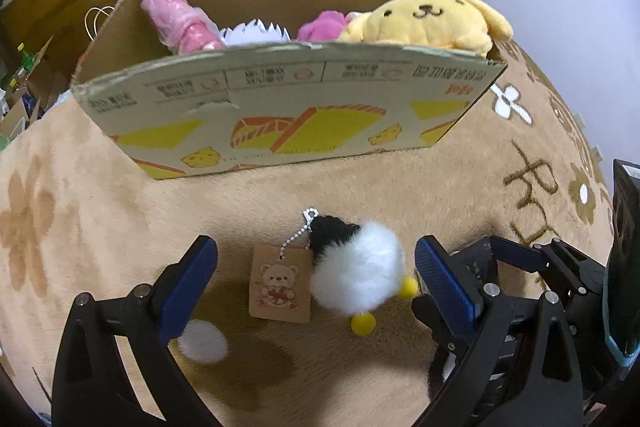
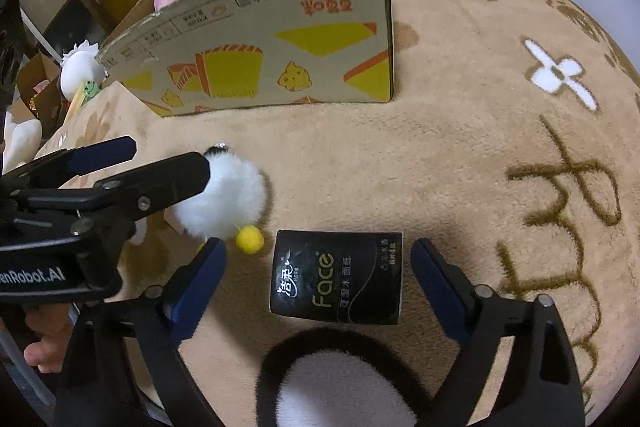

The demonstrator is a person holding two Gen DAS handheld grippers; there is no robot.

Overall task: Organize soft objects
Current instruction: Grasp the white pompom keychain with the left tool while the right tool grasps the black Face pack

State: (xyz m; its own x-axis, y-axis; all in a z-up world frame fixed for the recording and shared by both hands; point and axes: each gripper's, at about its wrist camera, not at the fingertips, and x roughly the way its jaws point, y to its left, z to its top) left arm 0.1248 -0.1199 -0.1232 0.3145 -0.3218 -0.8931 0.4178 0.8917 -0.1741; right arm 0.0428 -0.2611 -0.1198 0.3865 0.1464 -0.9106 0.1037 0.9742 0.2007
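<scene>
The left gripper [image 1: 316,279] is spread wide and grips nothing; its two blue-padded fingers straddle a small plush keychain [image 1: 356,267] lying on the tan blanket [image 1: 100,211]. The plush is a fluffy white ball with a black top, two yellow pom-pom feet, a bead chain and a cardboard tag [image 1: 280,287] printed with a bear. It sits nearer the right-hand finger than the left one, and the tag lies flat beside it.

The right gripper [image 2: 320,283] is also wide open and empty, its fingers on either side of a black tissue pack [image 2: 338,277] lying just beside the plush. A black-and-white furry item [image 2: 340,383] lies at the near edge of the blanket, below the pack.

Toward the far edge of the blanket stands an open cardboard box [image 1: 280,99], already holding a yellow dog plush [image 1: 424,23], a pink plush and a pink wrapped item.

Likely risks: closing off-centre could pinch only fur or the tag, so the plush slips or dangles by its chain. The two grippers work close together and could collide.
</scene>
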